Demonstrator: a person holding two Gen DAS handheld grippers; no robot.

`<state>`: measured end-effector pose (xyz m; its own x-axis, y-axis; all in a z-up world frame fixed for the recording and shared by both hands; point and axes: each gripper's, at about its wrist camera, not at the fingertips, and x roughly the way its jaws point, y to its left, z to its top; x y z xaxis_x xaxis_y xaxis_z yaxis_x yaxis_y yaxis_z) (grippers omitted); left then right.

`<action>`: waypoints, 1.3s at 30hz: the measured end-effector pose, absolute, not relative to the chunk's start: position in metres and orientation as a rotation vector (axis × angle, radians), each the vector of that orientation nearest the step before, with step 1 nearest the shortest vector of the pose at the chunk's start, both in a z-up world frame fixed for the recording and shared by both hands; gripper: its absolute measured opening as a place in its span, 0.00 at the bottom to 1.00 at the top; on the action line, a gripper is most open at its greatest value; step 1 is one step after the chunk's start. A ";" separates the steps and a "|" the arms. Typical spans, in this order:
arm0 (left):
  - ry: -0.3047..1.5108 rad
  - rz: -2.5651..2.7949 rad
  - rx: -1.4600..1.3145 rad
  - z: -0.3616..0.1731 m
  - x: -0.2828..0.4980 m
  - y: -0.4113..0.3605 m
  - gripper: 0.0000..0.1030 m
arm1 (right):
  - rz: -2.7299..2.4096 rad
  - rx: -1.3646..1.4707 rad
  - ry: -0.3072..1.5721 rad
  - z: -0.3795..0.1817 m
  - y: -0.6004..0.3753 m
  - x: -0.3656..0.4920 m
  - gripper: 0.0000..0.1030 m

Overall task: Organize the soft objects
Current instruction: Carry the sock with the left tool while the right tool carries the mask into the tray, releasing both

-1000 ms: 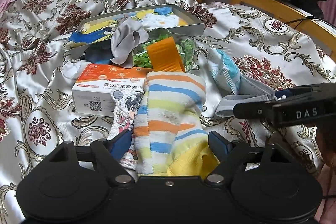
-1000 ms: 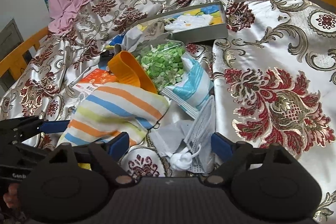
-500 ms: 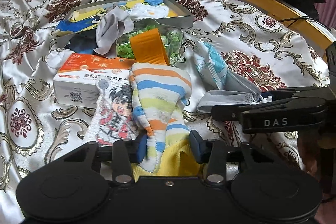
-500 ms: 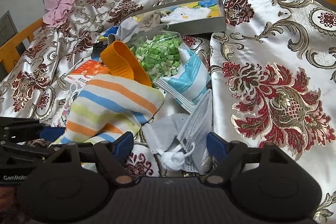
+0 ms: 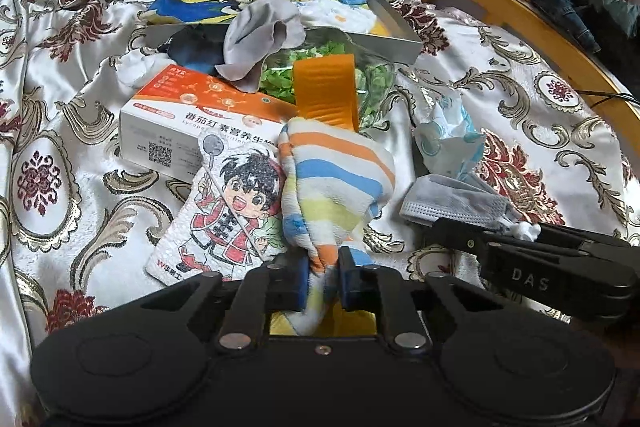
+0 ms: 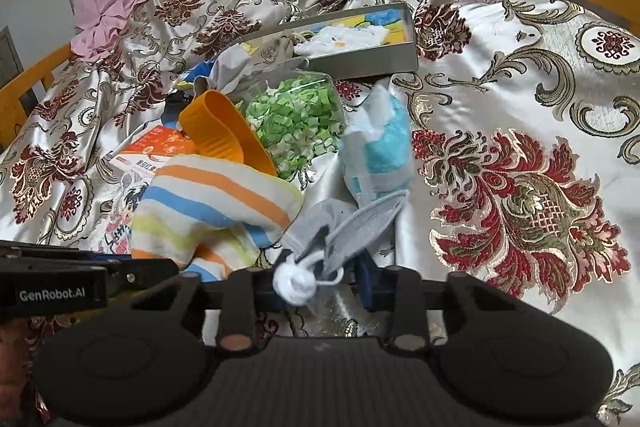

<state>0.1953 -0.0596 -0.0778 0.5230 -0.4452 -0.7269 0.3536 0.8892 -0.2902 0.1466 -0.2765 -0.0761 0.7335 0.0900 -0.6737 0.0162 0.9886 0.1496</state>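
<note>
My left tongs (image 5: 324, 277), wide apart a second ago, are closing on the striped terry towel (image 5: 332, 187); my right tongs (image 6: 320, 285) are closing around the grey pleated face mask (image 6: 348, 227), both ready to lift.

Orange-, blue- and yellow-striped towel (image 5: 336, 183); grey mask (image 6: 352, 227); floral silver bedspread (image 6: 520, 99).

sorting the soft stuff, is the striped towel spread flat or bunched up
Bunched up: the striped towel stands in a rumpled, folded heap, its lower end gathered between the closing left gripper pads.
</note>
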 end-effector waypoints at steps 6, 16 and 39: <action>0.871 -0.462 -0.107 -0.066 0.184 -0.059 0.10 | 0.063 0.133 0.731 -0.072 -0.272 0.140 0.17; 0.775 -0.456 0.033 -0.026 0.163 -0.047 0.09 | 0.189 0.012 0.593 -0.047 -0.245 0.106 0.17; 0.565 -0.473 -0.014 0.070 0.168 -0.032 0.09 | 0.225 0.085 0.407 -0.004 -0.259 0.093 0.17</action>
<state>0.1681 -0.0319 0.0696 0.7405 -0.4351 -0.5122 0.4274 0.8931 -0.1406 0.0928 -0.2594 -0.0038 0.8939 0.2339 -0.3825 -0.1997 0.9716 0.1272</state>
